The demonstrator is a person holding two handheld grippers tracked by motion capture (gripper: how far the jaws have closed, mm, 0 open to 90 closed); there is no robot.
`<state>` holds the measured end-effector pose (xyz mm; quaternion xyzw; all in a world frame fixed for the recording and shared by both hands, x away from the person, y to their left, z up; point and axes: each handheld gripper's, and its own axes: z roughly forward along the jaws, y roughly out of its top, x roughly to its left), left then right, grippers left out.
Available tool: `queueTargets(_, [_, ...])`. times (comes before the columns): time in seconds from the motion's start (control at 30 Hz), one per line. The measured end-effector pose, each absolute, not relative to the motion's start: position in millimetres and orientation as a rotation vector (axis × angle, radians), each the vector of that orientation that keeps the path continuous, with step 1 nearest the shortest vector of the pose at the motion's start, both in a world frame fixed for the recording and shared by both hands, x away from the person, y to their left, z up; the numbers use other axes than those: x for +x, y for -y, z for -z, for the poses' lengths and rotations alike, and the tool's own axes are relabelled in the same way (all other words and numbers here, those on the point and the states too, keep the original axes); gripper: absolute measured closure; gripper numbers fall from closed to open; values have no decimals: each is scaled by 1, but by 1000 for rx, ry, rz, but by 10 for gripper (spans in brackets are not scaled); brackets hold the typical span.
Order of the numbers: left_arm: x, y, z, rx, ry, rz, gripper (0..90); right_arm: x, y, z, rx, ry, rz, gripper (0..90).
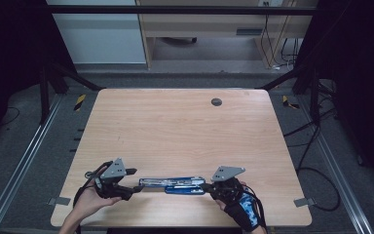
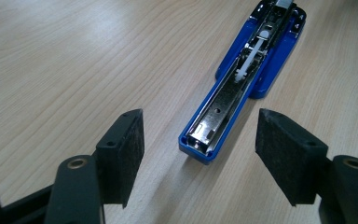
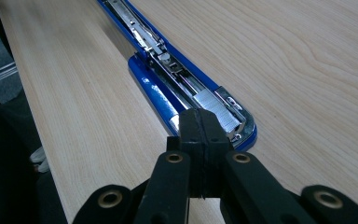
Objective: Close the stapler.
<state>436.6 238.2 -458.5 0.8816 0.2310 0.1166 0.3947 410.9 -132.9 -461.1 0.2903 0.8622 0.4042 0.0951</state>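
An opened blue stapler (image 1: 172,185) lies flat along the near edge of the wooden counter (image 1: 175,126), stretched left to right between two hand-held grippers. The left gripper (image 2: 199,140) stands with its jaws spread wide, one pad on either side of the stapler's near tip, neither pad touching it. At the stapler's right end, the right gripper (image 3: 200,126) has its jaws pressed fully together, nothing between them, its tip at the stapler's rounded metal-and-blue end; whether it touches there cannot be told.
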Motion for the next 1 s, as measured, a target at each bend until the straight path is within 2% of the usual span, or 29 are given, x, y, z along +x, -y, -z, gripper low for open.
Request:
queueTargets(0.57, [443, -227, 473, 2301, -571, -254, 329, 412, 127, 469, 864, -2596, -1176, 900])
queueTargets(1.0, [449, -217, 482, 2332, -548, -239, 400, 414, 123, 474, 857, -2615, -1158, 900])
